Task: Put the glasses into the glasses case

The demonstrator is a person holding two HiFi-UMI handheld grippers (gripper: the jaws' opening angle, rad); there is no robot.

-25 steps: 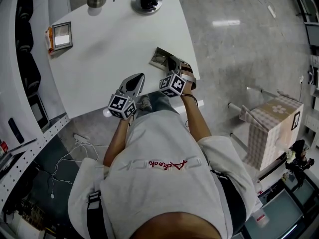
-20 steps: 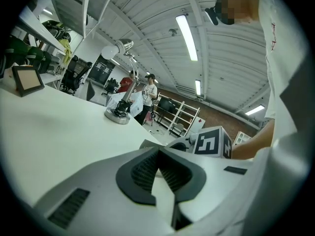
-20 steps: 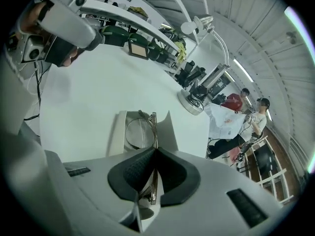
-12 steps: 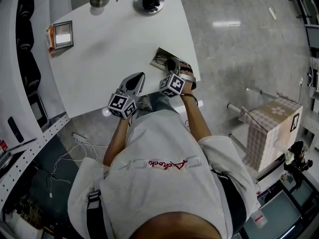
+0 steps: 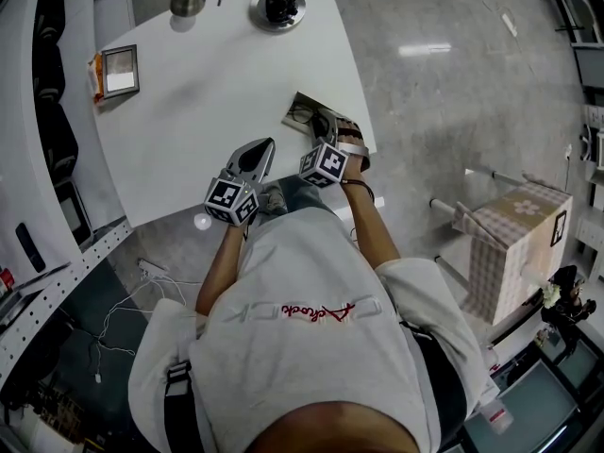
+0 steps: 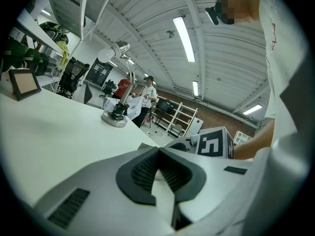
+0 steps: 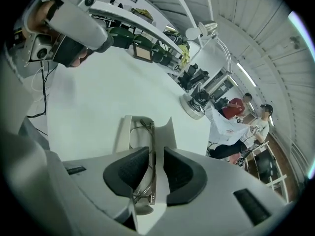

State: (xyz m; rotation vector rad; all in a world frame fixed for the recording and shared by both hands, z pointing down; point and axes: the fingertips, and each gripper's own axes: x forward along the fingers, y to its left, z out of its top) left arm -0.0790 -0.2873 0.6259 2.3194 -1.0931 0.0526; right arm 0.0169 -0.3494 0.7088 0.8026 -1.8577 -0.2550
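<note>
Left tool (image 6: 158,150) is hovering over the white desk (image 5: 208,92) near its front edge, dark pads pressing together with nothing between them. Right tool (image 7: 156,154) is holding its pads slightly spread. The thin wire-framed glasses (image 7: 141,131) are lying between them, in the open white glasses case (image 7: 122,132) at the desk's right edge.

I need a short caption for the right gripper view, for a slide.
Right hand-held gripper, jaws apart around the glasses, which lie in the open glasses case on a white table.
</note>
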